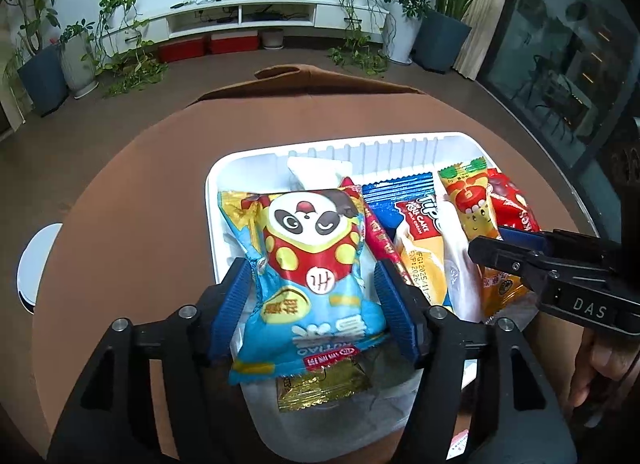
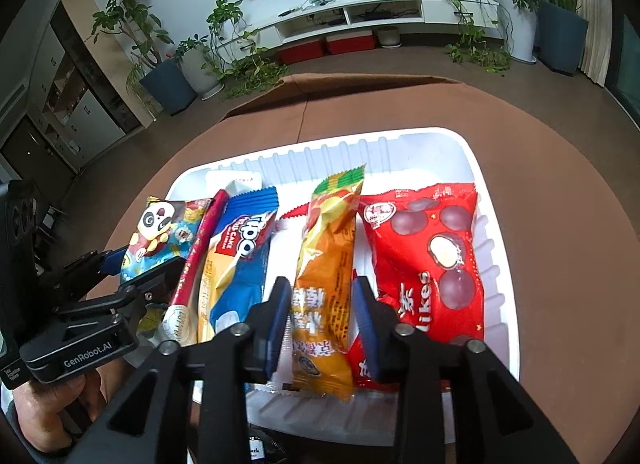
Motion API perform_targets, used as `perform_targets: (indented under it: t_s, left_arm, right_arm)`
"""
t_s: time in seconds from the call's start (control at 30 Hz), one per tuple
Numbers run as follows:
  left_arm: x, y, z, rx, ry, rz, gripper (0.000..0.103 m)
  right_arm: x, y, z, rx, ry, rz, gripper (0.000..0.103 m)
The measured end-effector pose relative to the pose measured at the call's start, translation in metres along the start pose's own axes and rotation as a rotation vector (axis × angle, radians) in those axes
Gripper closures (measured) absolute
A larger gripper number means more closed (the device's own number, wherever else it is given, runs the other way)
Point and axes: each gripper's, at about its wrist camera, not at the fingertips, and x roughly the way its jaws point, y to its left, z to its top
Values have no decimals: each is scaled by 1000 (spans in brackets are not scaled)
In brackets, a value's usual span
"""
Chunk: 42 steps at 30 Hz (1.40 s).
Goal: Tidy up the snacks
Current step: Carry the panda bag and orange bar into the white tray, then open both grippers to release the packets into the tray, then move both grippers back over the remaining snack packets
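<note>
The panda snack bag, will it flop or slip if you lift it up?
Probably a bit floppy: the panda snack bag is a thin, puffy wrapper with crinkled ends. Its glossy film could slip, though the left gripper has ribbed blue pads. It looks light for its size.

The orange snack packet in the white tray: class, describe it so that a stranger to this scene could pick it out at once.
Find the white tray on the brown table. Among the snacks lined up in it, the orange packet lies lengthwise between the right gripper's blue pads. It alone has a green-striped top edge, with the wide red bag to its right and the blue cake packet further left.
</note>
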Motion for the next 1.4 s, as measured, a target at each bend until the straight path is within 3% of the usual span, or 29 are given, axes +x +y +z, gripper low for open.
perform_targets:
  t_s: [0.33,0.53,0.63,0.83,1.0,1.13,1.4]
  left_arm:
    - [-37,2,-7,-6,-56,3,26]
    - [-66,0,-19,-9,-85,-3,13]
    - [-89,-6,-35,-10,-98,-3,2]
    - [-134,-15,-70,12,-149,30,0]
    - [-168,-16,-108,-34,-147,-6,0]
    - [-183,-20,-146,-103,-112,-19,0]
    - [-186,-52,-225,-173,33,-95,0]
  right_arm:
    - [-31,9,-1,-34,-66,-14,41]
    - [-57,10,-8,-28,-111,-4,28]
    - [-69,9,-15,-17,-124,13,21]
    - [-92,7,-38,-9,-144,38,16]
    - [-116,3,-72,-2,-164,56,14]
    - [-126,4,-107,-22,-151,54,13]
    - [-141,1,-164,12,-146,60,13]
